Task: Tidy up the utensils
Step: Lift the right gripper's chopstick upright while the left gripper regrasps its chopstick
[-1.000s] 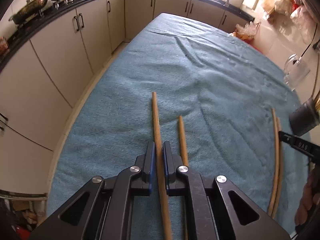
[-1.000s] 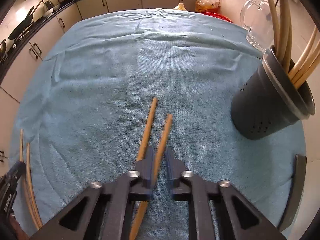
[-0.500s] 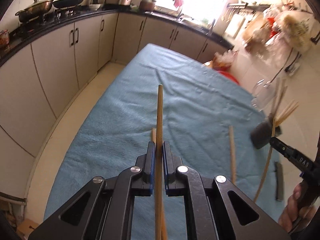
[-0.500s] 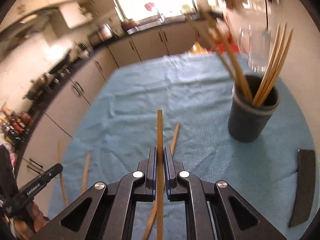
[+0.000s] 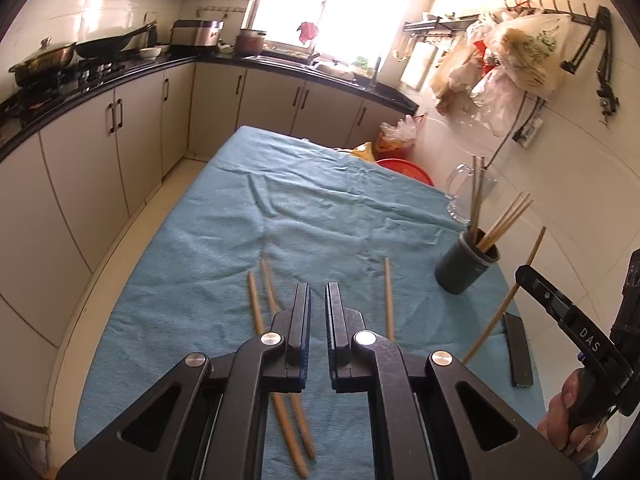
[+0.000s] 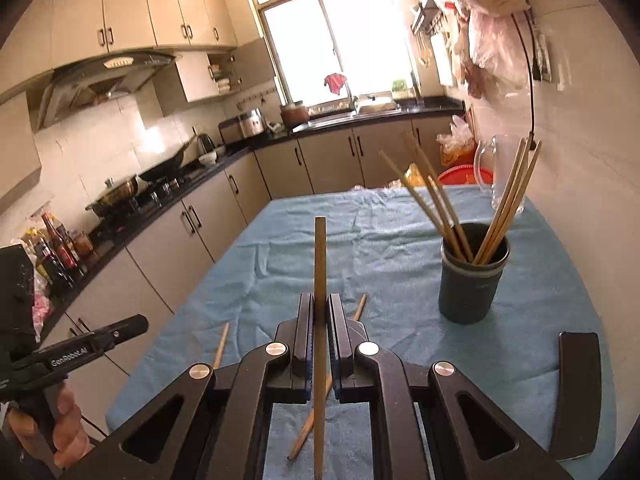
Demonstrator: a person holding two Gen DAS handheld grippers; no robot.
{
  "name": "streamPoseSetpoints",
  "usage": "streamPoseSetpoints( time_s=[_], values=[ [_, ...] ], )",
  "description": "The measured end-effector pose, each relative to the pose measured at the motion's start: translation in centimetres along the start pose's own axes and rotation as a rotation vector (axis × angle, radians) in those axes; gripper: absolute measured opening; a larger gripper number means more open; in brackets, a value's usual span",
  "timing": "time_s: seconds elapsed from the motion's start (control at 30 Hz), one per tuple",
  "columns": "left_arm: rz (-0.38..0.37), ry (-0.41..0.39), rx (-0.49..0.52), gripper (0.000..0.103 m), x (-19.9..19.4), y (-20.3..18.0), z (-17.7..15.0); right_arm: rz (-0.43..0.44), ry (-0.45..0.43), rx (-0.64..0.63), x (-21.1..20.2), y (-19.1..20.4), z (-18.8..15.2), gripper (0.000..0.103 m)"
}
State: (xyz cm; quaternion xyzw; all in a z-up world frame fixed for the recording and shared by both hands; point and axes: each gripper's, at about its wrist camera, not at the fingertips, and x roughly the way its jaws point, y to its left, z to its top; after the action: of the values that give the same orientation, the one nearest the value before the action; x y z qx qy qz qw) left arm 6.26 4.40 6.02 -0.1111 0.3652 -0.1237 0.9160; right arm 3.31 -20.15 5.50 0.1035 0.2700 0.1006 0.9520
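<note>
My left gripper (image 5: 317,292) hovers above the blue cloth, jaws slightly apart with nothing between them. Two wooden chopsticks (image 5: 256,308) lie on the cloth under it and a third chopstick (image 5: 387,296) lies to its right. My right gripper (image 6: 319,308) is shut on a wooden chopstick (image 6: 320,256) and holds it upright above the table; that stick also shows in the left wrist view (image 5: 504,304). A dark utensil holder (image 6: 472,276) with several chopsticks stands to the right, also seen in the left wrist view (image 5: 466,266).
The table is covered by a blue cloth (image 5: 320,208). A dark flat object (image 6: 576,392) lies near the right edge. A glass jug (image 6: 502,172) stands behind the holder. One chopstick (image 6: 312,412) lies under the right gripper. Kitchen cabinets (image 5: 120,140) run along the left.
My left gripper let go of its chopstick, which now lies on the cloth, and both grippers have risen. The right gripper still holds its chopstick, lifted higher and nearer the holder.
</note>
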Motion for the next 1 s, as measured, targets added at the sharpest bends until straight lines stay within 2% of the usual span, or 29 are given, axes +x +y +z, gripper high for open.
streamPoseSetpoints(
  time_s=[0.17,0.3,0.37,0.43,0.57,0.63,0.83,0.9,1.0],
  values=[
    [-0.001,-0.005,0.022,0.007,-0.4,-1.1,-0.1,0.001,-0.023,-0.006,-1.0,0.0,-0.1,0.007],
    [0.005,0.045,0.028,0.007,1.1,-1.3,0.2,0.007,-0.023,0.004,-1.2,-0.3,-0.1,0.007],
    [0.022,0.099,0.012,0.008,2.8,-1.1,0.2,0.010,-0.028,0.010,-1.4,-0.5,0.0,0.007],
    [0.008,0.197,-0.017,0.013,5.5,-0.5,0.3,0.009,-0.031,0.015,-1.5,-0.8,0.1,0.007],
    [0.046,0.324,-0.053,0.013,10.5,0.2,0.3,0.011,-0.036,0.026,-1.7,-1.2,0.1,0.007],
    [0.101,0.381,-0.062,0.013,13.0,0.5,0.1,0.016,-0.036,0.031,-1.8,-1.4,0.0,0.007],
    [0.174,0.466,-0.067,0.018,17.1,0.6,-0.3,0.028,-0.038,0.038,-1.9,-2.1,-0.1,0.007],
    [0.231,0.472,-0.056,0.018,17.9,0.7,-0.5,0.034,-0.039,0.046,-1.9,-2.5,-0.1,0.007],
    [0.254,0.475,-0.029,0.018,18.8,0.3,-0.4,0.036,-0.039,0.052,-1.9,-2.9,-0.2,0.007]
  ],
)
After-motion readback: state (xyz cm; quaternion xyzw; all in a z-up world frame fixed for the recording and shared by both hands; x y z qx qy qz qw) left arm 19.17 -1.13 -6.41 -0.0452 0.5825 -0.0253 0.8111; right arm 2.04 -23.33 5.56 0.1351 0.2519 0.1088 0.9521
